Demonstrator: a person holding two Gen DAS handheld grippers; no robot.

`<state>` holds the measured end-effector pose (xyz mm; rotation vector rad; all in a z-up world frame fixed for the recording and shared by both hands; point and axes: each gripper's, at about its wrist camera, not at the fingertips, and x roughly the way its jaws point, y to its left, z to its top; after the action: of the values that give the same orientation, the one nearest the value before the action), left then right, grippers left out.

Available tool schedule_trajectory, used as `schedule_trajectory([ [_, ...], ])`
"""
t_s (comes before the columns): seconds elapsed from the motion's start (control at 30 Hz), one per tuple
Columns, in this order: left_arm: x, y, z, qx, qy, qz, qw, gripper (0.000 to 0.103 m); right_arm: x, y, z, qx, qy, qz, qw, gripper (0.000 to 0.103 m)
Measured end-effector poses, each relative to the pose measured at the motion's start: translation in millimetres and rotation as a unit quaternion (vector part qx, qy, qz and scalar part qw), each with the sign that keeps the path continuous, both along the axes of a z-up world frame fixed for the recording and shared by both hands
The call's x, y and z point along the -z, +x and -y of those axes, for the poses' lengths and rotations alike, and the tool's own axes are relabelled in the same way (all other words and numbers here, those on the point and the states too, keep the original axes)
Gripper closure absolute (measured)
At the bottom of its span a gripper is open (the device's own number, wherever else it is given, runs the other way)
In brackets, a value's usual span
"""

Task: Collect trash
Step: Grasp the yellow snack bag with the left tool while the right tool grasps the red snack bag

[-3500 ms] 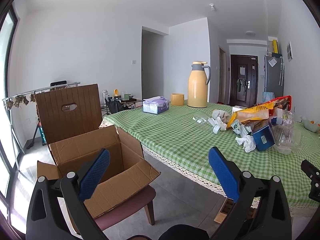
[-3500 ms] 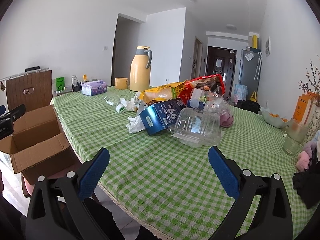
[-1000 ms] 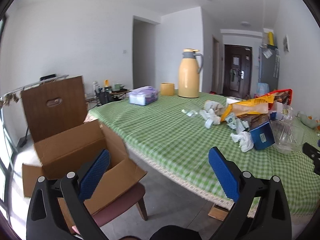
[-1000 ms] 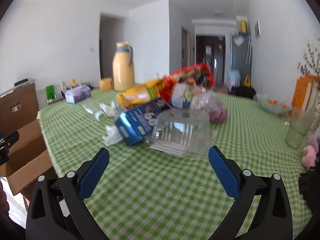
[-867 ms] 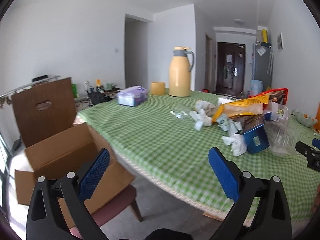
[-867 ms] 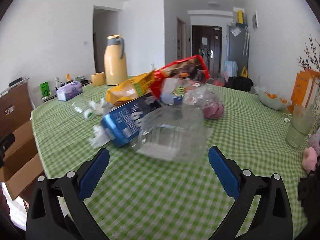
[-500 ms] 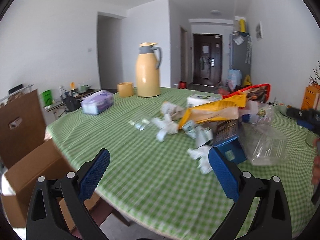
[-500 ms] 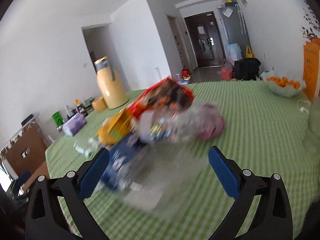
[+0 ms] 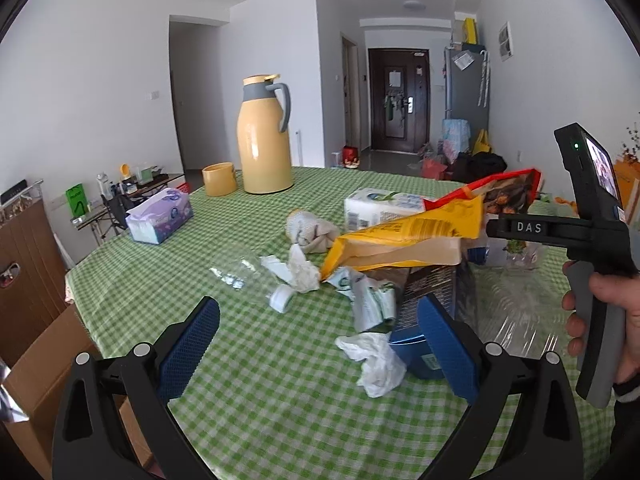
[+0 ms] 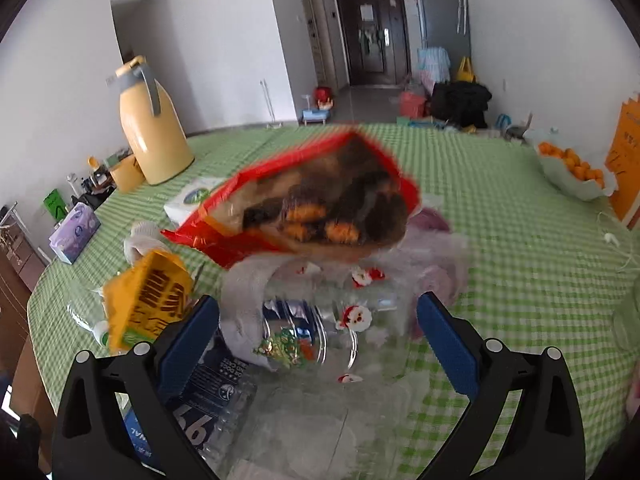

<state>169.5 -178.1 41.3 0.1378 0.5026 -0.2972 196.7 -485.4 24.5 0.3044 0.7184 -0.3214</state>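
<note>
A trash pile lies on the green checked table (image 9: 168, 280): a yellow snack bag (image 9: 404, 236), a red snack bag (image 10: 316, 196), a blue carton (image 9: 424, 320), crumpled tissues (image 9: 376, 360) and a clear plastic bottle (image 9: 248, 276). My left gripper (image 9: 318, 344) is open and empty, low over the table before the tissues. My right gripper (image 10: 318, 344) is open, above a clear wrapper with Santa prints (image 10: 340, 320), just under the red bag. Its body shows in the left wrist view (image 9: 592, 236).
A yellow thermos (image 9: 264, 136), a yellow cup (image 9: 219, 179), a purple tissue box (image 9: 160, 220) and a white tissue pack (image 9: 380, 208) stand on the table. A cardboard box (image 9: 36, 380) sits off the left edge. A bowl of oranges (image 10: 572, 168) is at far right.
Both grippers moved forward over the table into the trash pile. The left swung right, away from the cardboard box. The right closed in on the red bag and clear wrapper. Both stayed open.
</note>
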Motion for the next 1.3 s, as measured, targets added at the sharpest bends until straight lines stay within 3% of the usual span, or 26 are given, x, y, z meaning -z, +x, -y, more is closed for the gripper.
schedule_trajectory([
  [0.1,0,8,-2,-0.009,0.002,-0.01,0.9999,0.007,4,7,4,-0.016,0.007,-0.019,1.0,0.008],
  [0.17,0,14,2,-0.008,-0.002,-0.016,0.9998,0.007,2,2,6,-0.041,0.015,-0.005,0.999,0.008],
  [0.2,-1,17,7,-0.003,-0.002,-0.018,0.9998,0.007,1,0,9,-0.044,0.022,0.004,0.999,0.021],
  [0.23,-1,18,10,0.001,-0.001,-0.016,0.9999,0.007,0,-6,15,-0.043,0.032,0.015,0.998,0.028],
  [0.3,-3,19,20,0.011,0.004,-0.011,0.9999,0.007,0,-17,28,-0.04,0.052,0.029,0.997,0.064],
  [0.43,-9,25,48,0.055,0.005,-0.007,0.9985,0.007,2,-32,49,-0.046,0.061,0.033,0.997,0.067],
  [0.57,-12,45,79,0.113,-0.007,-0.041,0.9928,0.007,0,-52,65,-0.055,0.066,0.044,0.995,0.077],
  [0.73,1,80,115,0.143,-0.005,-0.1,0.9847,0.007,-4,-80,89,-0.057,0.076,0.054,0.994,0.077],
  [0.77,4,85,118,0.135,-0.006,-0.105,0.9852,0.02,-5,-87,95,-0.055,0.077,0.056,0.994,0.077],
  [0.8,6,90,117,0.12,-0.015,-0.105,0.9871,0.043,-6,-92,99,-0.055,0.076,0.057,0.994,0.075],
  [0.87,4,92,114,0.112,-0.036,-0.106,0.9873,0.072,-9,-104,108,-0.054,0.068,0.061,0.994,0.068],
  [0.9,1,90,112,0.114,-0.044,-0.104,0.987,0.076,-12,-105,108,-0.056,0.064,0.061,0.995,0.068],
  [0.93,-6,86,108,0.112,-0.053,-0.093,0.9879,0.078,-14,-110,112,-0.057,0.061,0.06,0.995,0.066],
  [0.97,-12,81,102,0.109,-0.056,-0.086,0.9888,0.08,-15,-111,114,-0.057,0.061,0.063,0.995,0.056],
  [1.0,-22,76,97,0.108,-0.065,-0.077,0.9891,0.085,-17,-115,117,-0.057,0.063,0.07,0.994,0.039],
  [1.07,-41,67,86,0.108,-0.078,-0.059,0.9893,0.094,-22,-120,122,-0.059,0.073,0.093,0.991,0.027],
  [1.13,-68,52,70,0.113,-0.095,-0.028,0.9887,0.099,-32,-118,120,-0.082,0.06,0.096,0.99,0.025],
  [1.2,-89,44,56,0.11,-0.112,-0.004,0.9876,0.102,-40,-111,109,-0.11,0.014,0.089,0.99,0.021],
  [1.3,-108,39,39,0.105,-0.13,0.004,0.9859,0.102,-45,-89,86,-0.169,-0.027,0.065,0.983,0.021],
])
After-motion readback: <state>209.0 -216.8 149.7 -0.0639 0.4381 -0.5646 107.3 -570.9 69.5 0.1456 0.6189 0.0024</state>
